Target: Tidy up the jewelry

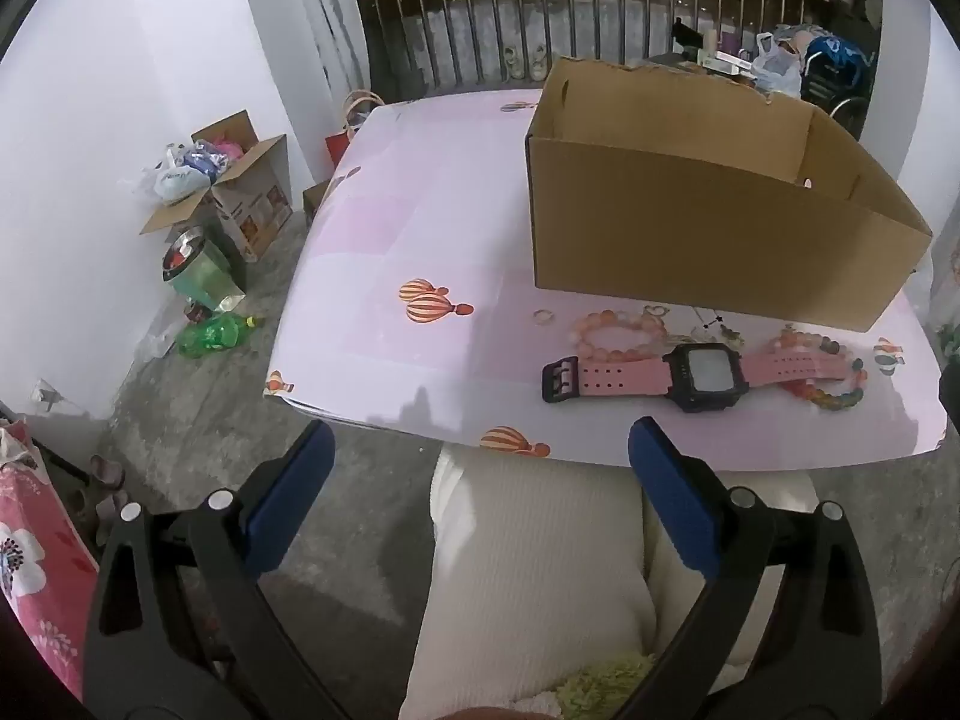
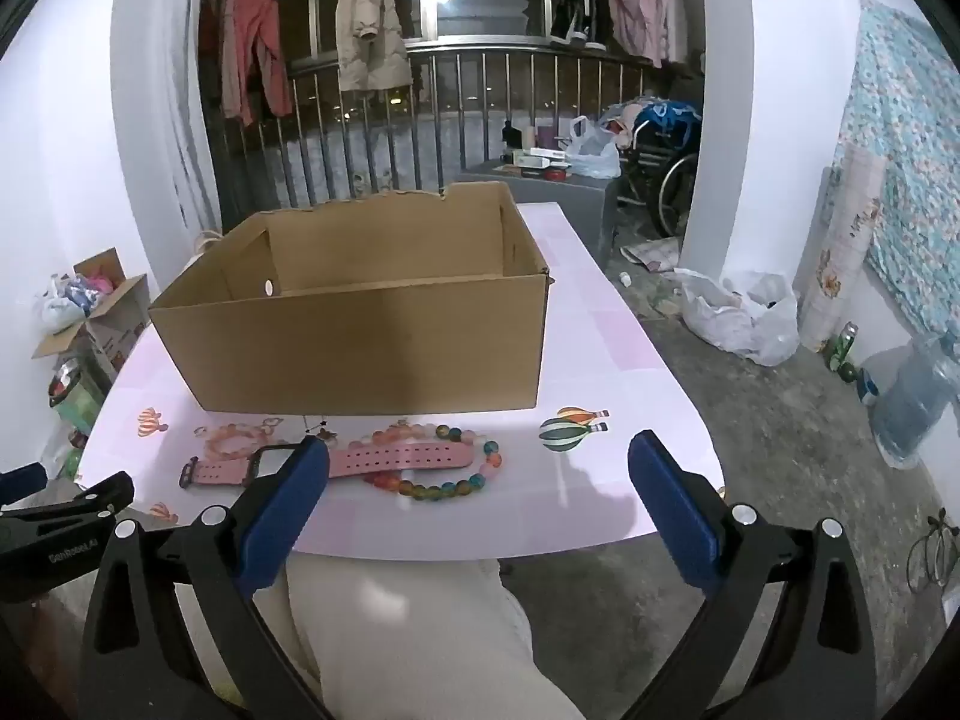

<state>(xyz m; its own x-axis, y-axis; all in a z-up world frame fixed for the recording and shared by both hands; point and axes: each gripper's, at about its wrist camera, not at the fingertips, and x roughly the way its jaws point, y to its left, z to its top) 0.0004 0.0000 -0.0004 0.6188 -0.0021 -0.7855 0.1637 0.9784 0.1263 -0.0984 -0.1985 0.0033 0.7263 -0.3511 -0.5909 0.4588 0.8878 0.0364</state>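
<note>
A pink-strapped watch [image 1: 690, 373] [image 2: 396, 461] with a dark square face lies on the pink balloon-print table [image 1: 420, 240] [image 2: 600, 348], in front of an open cardboard box [image 1: 714, 222] [image 2: 366, 348]. Beside it lie a peach bead bracelet [image 1: 618, 336] [image 2: 231, 444], a multicoloured bead bracelet [image 1: 840, 393] [image 2: 444, 483], a small ring [image 1: 543, 316] and a thin chain [image 1: 717, 327]. My left gripper [image 1: 480, 450] hangs open before the table's near edge, above a person's lap. My right gripper [image 2: 480, 462] is open too, nothing between its fingers; its left finger [image 2: 282, 516] hides the watch face.
The left gripper's black body [image 2: 54, 531] shows at the right view's left edge. On the floor are an open carton with bags [image 1: 222, 180], a green bottle [image 1: 213, 333], white plastic bags [image 2: 744, 315] and a water jug [image 2: 912, 396]. A railing with hung clothes stands behind.
</note>
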